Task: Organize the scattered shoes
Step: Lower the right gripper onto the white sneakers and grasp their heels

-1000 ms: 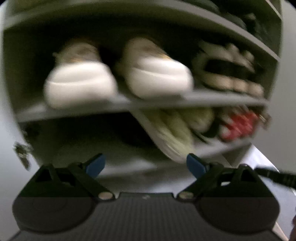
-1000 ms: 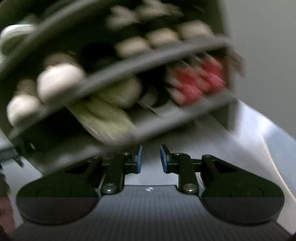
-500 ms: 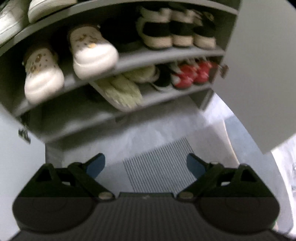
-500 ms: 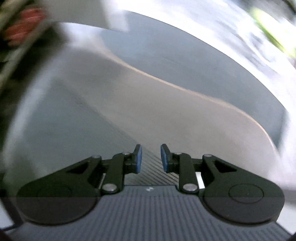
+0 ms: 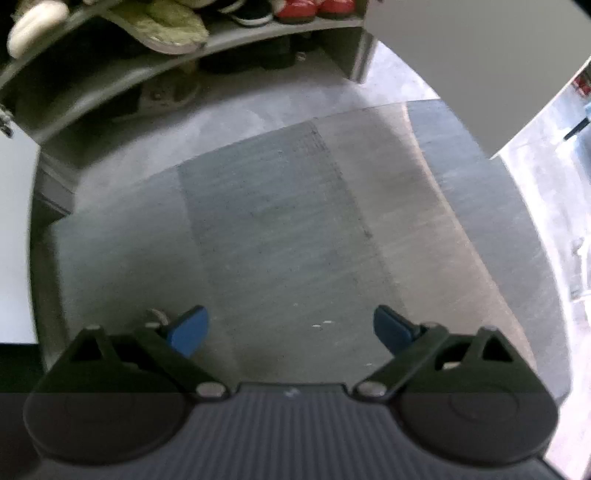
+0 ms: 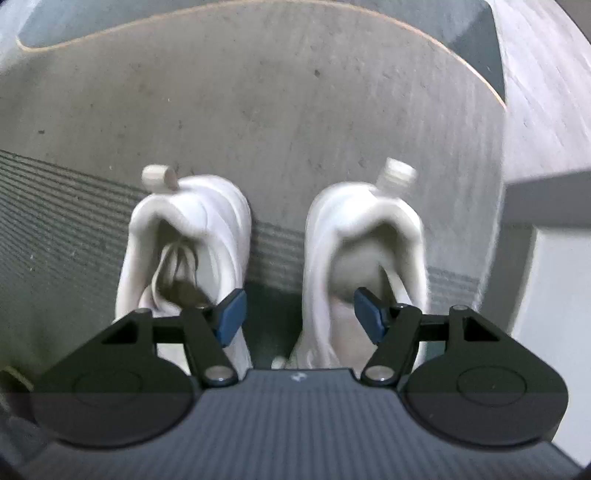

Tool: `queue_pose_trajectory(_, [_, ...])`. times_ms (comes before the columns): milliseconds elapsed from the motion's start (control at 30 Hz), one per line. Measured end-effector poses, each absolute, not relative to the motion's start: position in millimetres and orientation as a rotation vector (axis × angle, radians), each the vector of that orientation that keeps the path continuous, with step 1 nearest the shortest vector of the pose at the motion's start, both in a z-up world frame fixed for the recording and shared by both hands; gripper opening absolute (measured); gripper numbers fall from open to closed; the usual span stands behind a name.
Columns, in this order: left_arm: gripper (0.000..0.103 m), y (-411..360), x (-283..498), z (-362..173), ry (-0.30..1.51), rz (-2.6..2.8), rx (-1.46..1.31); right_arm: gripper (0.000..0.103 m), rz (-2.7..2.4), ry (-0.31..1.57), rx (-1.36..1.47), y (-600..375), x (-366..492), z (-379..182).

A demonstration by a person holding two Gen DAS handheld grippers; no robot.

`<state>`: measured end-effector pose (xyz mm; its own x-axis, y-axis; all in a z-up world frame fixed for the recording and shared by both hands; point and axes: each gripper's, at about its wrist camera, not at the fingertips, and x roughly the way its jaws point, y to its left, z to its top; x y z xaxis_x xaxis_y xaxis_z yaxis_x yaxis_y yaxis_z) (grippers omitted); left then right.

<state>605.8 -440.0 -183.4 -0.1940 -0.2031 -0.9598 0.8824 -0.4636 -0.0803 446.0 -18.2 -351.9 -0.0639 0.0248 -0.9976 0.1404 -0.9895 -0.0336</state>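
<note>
The right gripper (image 6: 297, 314) is pointing straight down over two white shoes (image 6: 184, 254) standing side by side on the floor (image 6: 258, 92), its fingers opening, gripping nothing. The left gripper (image 5: 291, 330) is tilting steeply down at a mat (image 5: 273, 206), fingers spread wide and empty, below the shoe rack (image 5: 258, 31).

Grey floor (image 6: 258, 110), ribbed mat (image 6: 55, 221), 2 white shoes (image 6: 192, 236)

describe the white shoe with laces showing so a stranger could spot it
On the striped floor mat below the right hand-held gripper, whose jaws are opening, two white shoes stand side by side. It is the left shoe: loose laces fill its opening, while the right shoe shows none.
</note>
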Motion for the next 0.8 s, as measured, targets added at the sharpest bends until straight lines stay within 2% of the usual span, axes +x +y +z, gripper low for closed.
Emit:
queue_pose_trajectory(67, [0.098,-448.1,602.9,-175.6,0.828,-1.783,1.200,0.070,-2.302,0.193,2.028,-25.1,439.9,-356.6])
queue_pose_trajectory(200, [0.098,-456.7,601.7,-178.4,0.840,-1.746,1.154,0.070,-2.333,0.131,2.117,-24.9,424.3,-380.3])
queue_pose_trajectory(267, [0.098,-458.5,600.2,-187.2,0.879,-1.725,1.188,0.068,-2.341,0.079,2.136,-19.5,419.7,-384.2])
queue_pose_trajectory(333, [0.098,-456.0,595.7,-194.6,0.872,-1.733,1.221,0.062,-2.329,0.030,2.135,-19.2,420.3,-383.0])
queue_pose_trajectory(367, [0.098,-454.7,592.6,-197.6,0.860,-1.743,1.243,0.049,-2.332,-0.014,2.123,-18.4,421.2,-379.4])
queue_pose_trajectory(400, [0.098,-454.2,590.8,-198.9,0.855,-1.758,1.251,0.026,-2.340,-0.084,2.112,-16.1,423.9,-374.7])
queue_pose_trajectory(433, [0.098,-453.7,589.0,-200.1,0.850,-1.773,1.260,0.018,-2.344,-0.156,2.106,-14.1,426.2,-371.4])
queue_pose_trajectory(533, [0.097,-453.0,584.6,-202.8,0.816,-1.793,1.271,0.018,-2.361,-0.250,2.053,-22.8,423.5,-372.1])
queue_pose_trajectory(667, [0.097,-461.8,585.5,-199.9,0.778,-1.776,1.200,0.019,-2.496,-0.644,1.933,-19.9,422.7,-357.9])
queue_pose_trajectory(800, [0.097,-466.2,584.3,-198.4,0.770,-1.781,1.182,0.022,-2.460,-0.574,1.973,-29.2,409.7,-351.3])
